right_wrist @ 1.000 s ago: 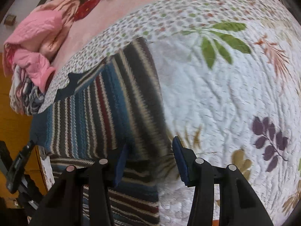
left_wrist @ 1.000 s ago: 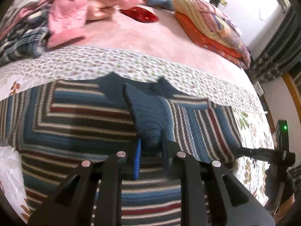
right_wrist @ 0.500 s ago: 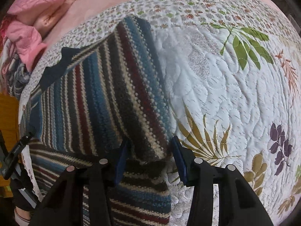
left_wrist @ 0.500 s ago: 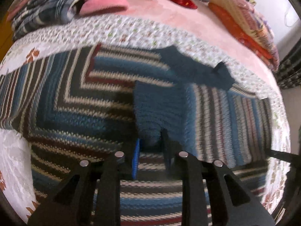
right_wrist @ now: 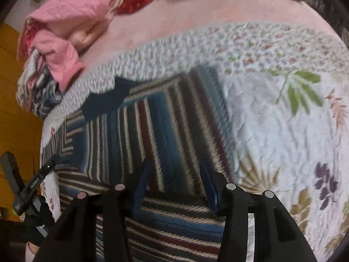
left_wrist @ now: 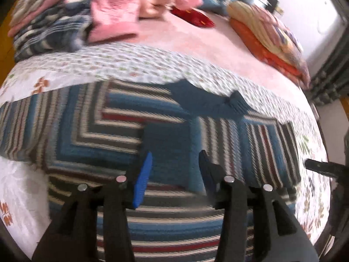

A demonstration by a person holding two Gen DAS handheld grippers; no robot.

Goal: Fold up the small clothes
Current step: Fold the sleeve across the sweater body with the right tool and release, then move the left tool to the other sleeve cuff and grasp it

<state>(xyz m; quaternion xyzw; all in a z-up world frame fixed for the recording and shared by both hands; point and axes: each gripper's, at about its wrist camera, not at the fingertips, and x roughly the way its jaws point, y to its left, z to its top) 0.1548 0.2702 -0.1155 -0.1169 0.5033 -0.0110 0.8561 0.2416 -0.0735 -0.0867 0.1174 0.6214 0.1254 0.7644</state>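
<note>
a striped knit sweater (left_wrist: pixel 91 131) lies spread on the bed, on a white floral quilt (right_wrist: pixel 283 118) that covers the bed's near part; beyond the quilt's far edge the pink sheet (left_wrist: pixel 196 43) is bare up to a heap of pink and plaid clothes (left_wrist: pixel 72 17) near the far left corner and a stack of folded orange and patterned bedding (left_wrist: pixel 268 41) along the far right side.

the left gripper (left_wrist: pixel 175 163) hovers over the middle of the sweater with its fingers (left_wrist: pixel 144 174) spread apart and holding nothing. the solid blue cuff (left_wrist: pixel 170 150) of a sleeve folded across the sweater's body lies flat directly between and just beyond the fingertips; whether the tips touch the knit cannot be told. the dark blue collar (left_wrist: pixel 209 102) sits further off, toward the quilt's far edge.

the right gripper (right_wrist: pixel 175 174) is over the sweater's right side, its fingers (right_wrist: pixel 210 187) likewise apart and gripping nothing. a folded-over striped panel (right_wrist: pixel 174 126) with vertical bands runs from between the fingertips away toward the quilt's far edge, its right edge lying on bare quilt just beyond the right finger. below the fingers the sweater's horizontal stripes continue toward the near edge of the bed. both views are blurred.
</note>
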